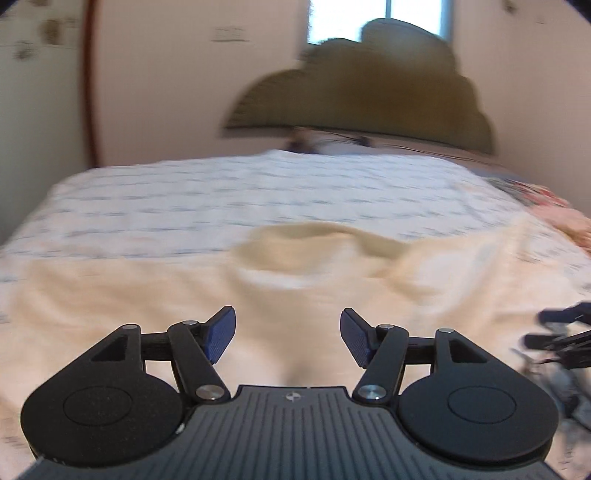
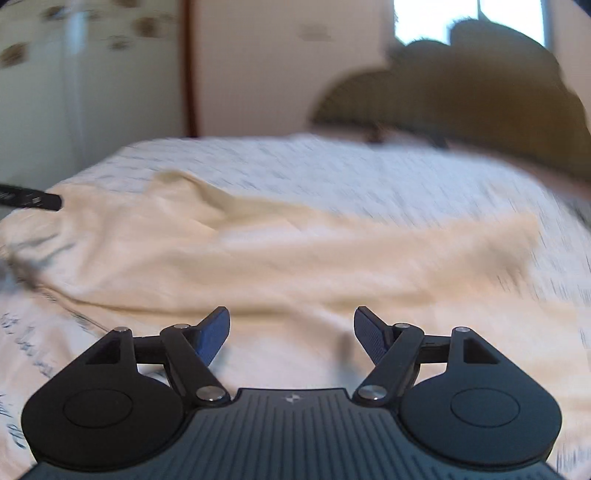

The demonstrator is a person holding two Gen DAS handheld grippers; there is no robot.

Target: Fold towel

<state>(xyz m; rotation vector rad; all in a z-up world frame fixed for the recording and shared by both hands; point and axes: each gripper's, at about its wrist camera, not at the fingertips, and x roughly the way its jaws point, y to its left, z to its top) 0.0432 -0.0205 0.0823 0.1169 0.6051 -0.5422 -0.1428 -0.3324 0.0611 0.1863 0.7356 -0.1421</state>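
Note:
A cream towel (image 1: 155,291) lies spread across the near part of the bed, with a raised wrinkle (image 1: 314,240) near its far edge. In the right wrist view the same towel (image 2: 295,254) runs across the bed from left to right. My left gripper (image 1: 288,334) hovers over the towel's near part, open, with nothing between its blue pads. Over the towel's near edge my right gripper (image 2: 291,332) is open too, and nothing sits between its pads. The right gripper (image 1: 561,339) shows blurred at the right edge of the left wrist view. Both views are motion-blurred.
The bed carries a white sheet with a faint blue pattern (image 1: 258,192). A dark olive headboard or pillow pile (image 1: 369,96) stands at the far end under a window (image 1: 347,18). A reddish patterned cloth (image 1: 546,210) lies at the bed's right side. A wardrobe (image 2: 74,92) stands at the left.

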